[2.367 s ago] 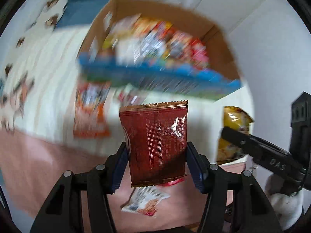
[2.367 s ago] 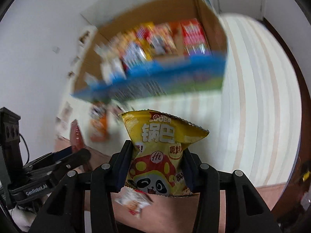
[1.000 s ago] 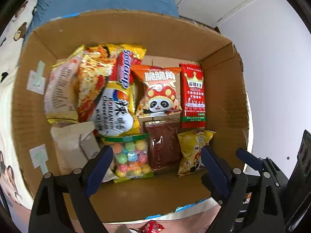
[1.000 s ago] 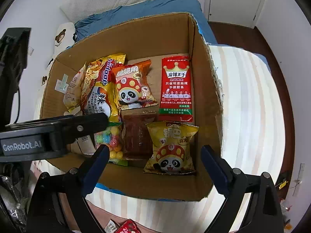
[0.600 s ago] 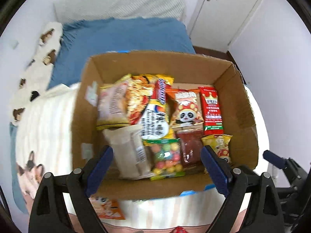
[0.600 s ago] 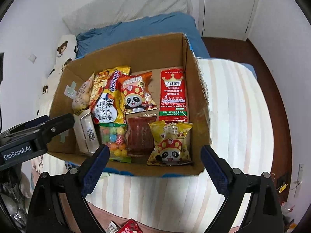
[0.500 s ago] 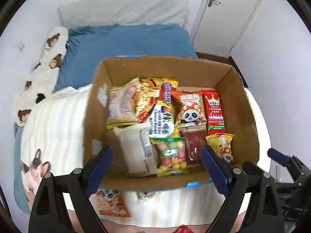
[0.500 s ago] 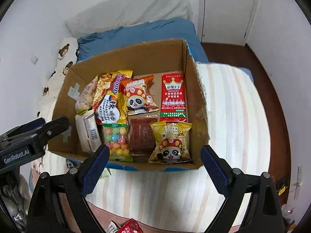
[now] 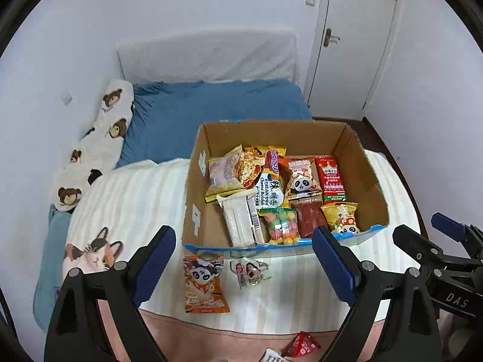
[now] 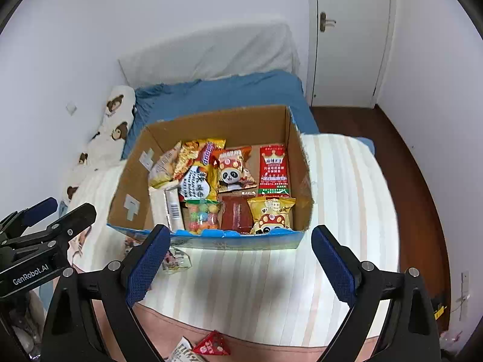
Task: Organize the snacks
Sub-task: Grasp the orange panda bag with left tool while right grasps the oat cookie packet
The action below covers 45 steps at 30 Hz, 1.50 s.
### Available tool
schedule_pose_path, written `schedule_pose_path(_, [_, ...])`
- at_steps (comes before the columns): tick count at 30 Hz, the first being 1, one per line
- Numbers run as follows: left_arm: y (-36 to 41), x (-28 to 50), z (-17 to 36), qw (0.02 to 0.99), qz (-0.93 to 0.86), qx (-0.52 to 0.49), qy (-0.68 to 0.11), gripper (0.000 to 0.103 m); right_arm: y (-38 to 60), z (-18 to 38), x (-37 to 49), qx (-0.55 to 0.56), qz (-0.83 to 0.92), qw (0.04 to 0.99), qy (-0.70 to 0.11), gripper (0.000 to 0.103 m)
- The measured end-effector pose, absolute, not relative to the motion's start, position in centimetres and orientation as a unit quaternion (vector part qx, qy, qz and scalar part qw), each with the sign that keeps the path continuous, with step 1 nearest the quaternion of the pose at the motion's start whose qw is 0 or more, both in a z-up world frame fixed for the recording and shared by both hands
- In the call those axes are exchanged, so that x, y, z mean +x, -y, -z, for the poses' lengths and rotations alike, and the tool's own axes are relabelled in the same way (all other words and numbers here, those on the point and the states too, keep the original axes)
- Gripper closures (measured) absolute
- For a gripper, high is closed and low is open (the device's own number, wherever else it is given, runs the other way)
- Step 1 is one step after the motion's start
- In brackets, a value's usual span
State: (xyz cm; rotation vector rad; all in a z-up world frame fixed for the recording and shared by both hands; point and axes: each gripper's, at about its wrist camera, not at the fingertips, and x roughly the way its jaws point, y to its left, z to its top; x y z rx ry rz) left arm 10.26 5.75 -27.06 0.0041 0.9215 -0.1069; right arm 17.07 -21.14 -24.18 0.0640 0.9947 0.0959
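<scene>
Below, red packet partly cut off.

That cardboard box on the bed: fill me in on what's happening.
A person is sorting snacks into the cardboard box with two handheld tongs. Both the left tongs and right tongs are open and empty. An orange panda packet and a small clear packet lie outside on the striped blanket.

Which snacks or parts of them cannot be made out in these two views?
- Right wrist view: the orange panda packet lying before the cardboard box is hidden by the left finger.
- Both views: the white packet beside the red triangular snack is cut off by the bottom edge.
- Left wrist view: the print on the small clear packet is too small to read.
</scene>
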Motion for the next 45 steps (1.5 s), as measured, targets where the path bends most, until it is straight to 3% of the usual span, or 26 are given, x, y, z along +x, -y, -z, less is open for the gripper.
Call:
schedule_pose_path(11, [-6.0, 6.0, 25.0, 0.909, 0.05, 0.011, -0.414, 0.01, 20.9, 20.7, 12.1, 0.038, -0.049, 0.899, -0.434, 0.006])
schedule_pose_path(17, [-7.5, 4.7, 26.0, 0.905, 0.041, -0.005, -0.424, 0.01, 21.0, 21.8, 10.7, 0.066, -0.053, 0.891, -0.446, 0.006])
schedule_pose_path(23, [-11.3, 3.3, 31.6, 0.875, 0.003, -0.001, -0.484, 0.01, 21.0, 30.0, 7.7, 0.154, -0.068, 0.819, -0.548, 0.006])
schedule_pose_path(28, [-15.1, 2.4, 38.2, 0.828, -0.026, -0.009, -0.56, 0.01, 19.3, 40.2, 4.1, 0.24, -0.064, 0.715, -0.654, 0.006])
schedule_pose_path(37, [-16.5, 6.2, 43.8, 0.788, 0.001, -0.032, -0.615, 0.01, 13.4, 51.3, 2.0, 0.25, -0.025, 0.636, -0.73, 0.007])
schedule_pose_path(40, [-15.6, 9.4, 45.4, 0.765, 0.035, -0.061, -0.64, 0.01, 12.3, 51.9, 1.6, 0.199, -0.012, 0.657, -0.727, 0.018])
schedule_pose_path(42, [-15.2, 11.4, 46.5, 0.754, 0.047, -0.078, -0.65, 0.01, 12.4, 51.4, 1.4, 0.176, -0.009, 0.672, -0.72, 0.042])
schedule_pose_path(45, [-14.6, 14.4, 47.9, 0.744, 0.057, -0.096, -0.658, 0.011, 13.4, 50.7, 1.2, 0.174, -0.015, 0.681, -0.712, 0.049])
